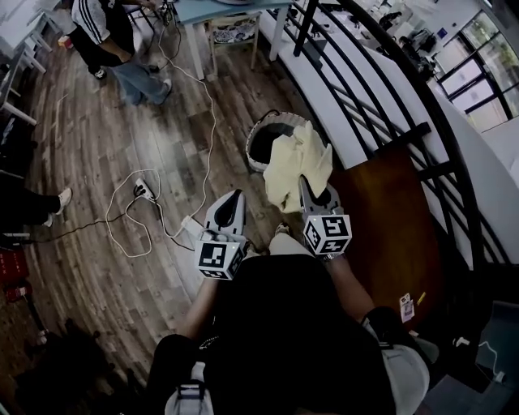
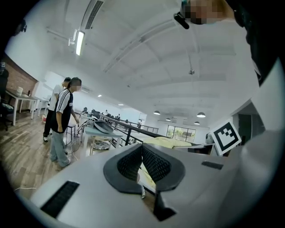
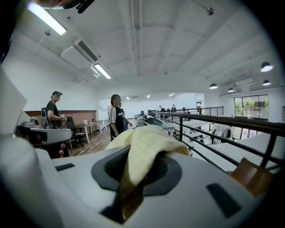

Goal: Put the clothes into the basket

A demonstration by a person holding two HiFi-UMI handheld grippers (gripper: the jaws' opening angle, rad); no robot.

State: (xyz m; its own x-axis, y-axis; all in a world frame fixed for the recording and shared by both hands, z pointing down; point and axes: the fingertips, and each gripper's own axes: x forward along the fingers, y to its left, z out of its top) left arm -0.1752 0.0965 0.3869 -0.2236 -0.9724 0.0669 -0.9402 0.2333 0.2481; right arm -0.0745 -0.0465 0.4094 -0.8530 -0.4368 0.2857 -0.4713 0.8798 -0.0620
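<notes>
A pale yellow cloth point(image 1: 298, 162) hangs bunched from my right gripper point(image 1: 306, 186), which is shut on it; in the right gripper view the cloth point(image 3: 143, 141) drapes over both jaws and hides the pads. The cloth is held just in front of a round white-rimmed basket point(image 1: 253, 134) on the wooden floor; its inside is dark. My left gripper point(image 1: 230, 198) is level beside the right one, a little to its left, its jaws closed tip to tip with nothing in them point(image 2: 142, 149). The cloth point(image 2: 165, 141) shows past its tips.
A black railing point(image 1: 389, 105) runs along the right, with a brown board point(image 1: 389, 227) leaning at its foot. White cables point(image 1: 138, 231) and a power strip point(image 1: 144, 191) lie on the floor to the left. A person point(image 1: 122, 40) stands at the far left by a table point(image 1: 219, 16).
</notes>
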